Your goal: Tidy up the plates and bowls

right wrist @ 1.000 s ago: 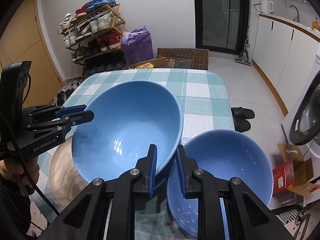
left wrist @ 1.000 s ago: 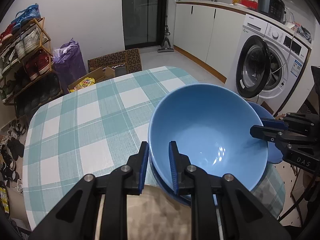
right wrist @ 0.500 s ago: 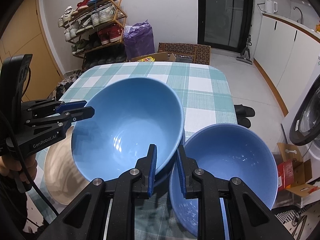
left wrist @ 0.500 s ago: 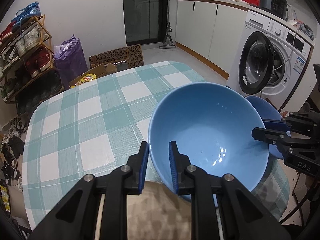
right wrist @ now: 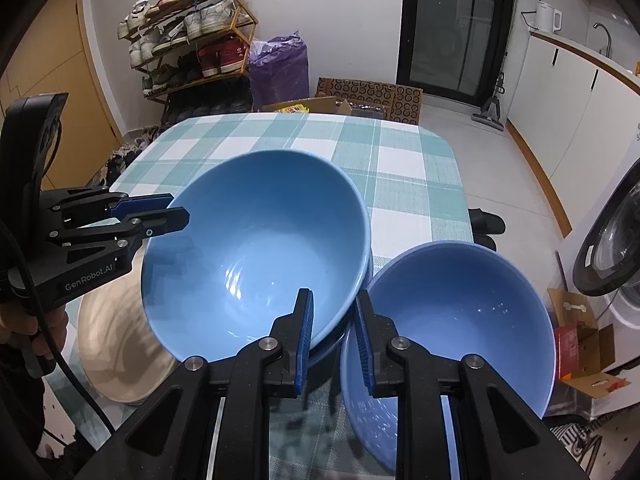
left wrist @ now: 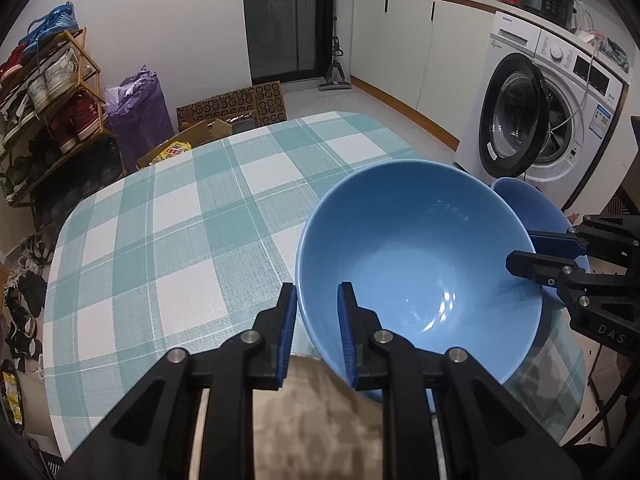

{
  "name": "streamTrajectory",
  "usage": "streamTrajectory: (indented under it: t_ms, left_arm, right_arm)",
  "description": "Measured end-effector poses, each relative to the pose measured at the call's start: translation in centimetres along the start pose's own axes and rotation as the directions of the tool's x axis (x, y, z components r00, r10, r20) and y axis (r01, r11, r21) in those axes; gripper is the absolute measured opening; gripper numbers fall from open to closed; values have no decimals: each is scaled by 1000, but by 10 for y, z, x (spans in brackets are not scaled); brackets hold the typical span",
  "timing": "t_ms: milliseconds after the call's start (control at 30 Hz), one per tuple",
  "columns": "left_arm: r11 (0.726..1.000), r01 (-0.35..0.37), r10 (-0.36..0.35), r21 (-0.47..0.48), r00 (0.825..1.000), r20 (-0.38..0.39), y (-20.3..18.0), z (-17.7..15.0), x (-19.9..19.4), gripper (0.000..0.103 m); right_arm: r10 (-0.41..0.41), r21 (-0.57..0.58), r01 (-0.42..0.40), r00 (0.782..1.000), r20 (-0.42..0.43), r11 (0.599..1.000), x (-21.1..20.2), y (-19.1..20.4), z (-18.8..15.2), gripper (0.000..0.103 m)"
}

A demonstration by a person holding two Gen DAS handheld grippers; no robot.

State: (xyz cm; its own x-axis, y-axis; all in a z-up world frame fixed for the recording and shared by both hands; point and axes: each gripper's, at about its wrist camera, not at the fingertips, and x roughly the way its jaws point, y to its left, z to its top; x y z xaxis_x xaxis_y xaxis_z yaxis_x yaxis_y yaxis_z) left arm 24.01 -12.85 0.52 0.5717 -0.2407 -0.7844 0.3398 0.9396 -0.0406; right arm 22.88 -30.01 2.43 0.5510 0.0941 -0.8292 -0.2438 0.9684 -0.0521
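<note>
A large light blue bowl is held from both sides over the checked table. My left gripper is shut on its near-left rim, one pad inside and one outside. My right gripper clasps the opposite rim, and its jaws are opening slightly with the rim still between them. Under this bowl the rim of another blue bowl shows. A darker blue bowl sits to the right. Partly hidden under the bowls lies a beige plate.
A washing machine with its door open stands right of the table. Behind the table are a shoe rack, a purple bag and cardboard boxes. A person's hand holds the left gripper.
Both grippers stay on the large bowl's rim. The views have tipped up a little, showing more of the room. The gap between the right fingers looks marginally wider.
</note>
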Motion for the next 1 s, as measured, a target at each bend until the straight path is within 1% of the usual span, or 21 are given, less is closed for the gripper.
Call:
streamTrajectory:
  t_ms: [500, 733, 833, 1000]
  left_arm:
    - [1000, 1, -1, 4, 1000, -25, -1, -4, 8, 18]
    - [1000, 2, -1, 13, 999, -34, -3, -5, 10, 19]
    - [1000, 4, -4, 12, 999, -33, -2, -5, 10, 21]
    - [1000, 8, -7, 18, 999, -35, -2, -6, 11, 22]
  right_arm:
    - [-48, -41, 47, 999, -18, 998, 10, 4, -2, 23]
    - [-60, -56, 59, 998, -22, 997, 12, 5, -4, 26]
    - [-65, -61, 63, 998, -24, 996, 12, 7, -4, 26]
    - [-77, -73, 75, 997, -23, 994, 13, 10, -4, 30]
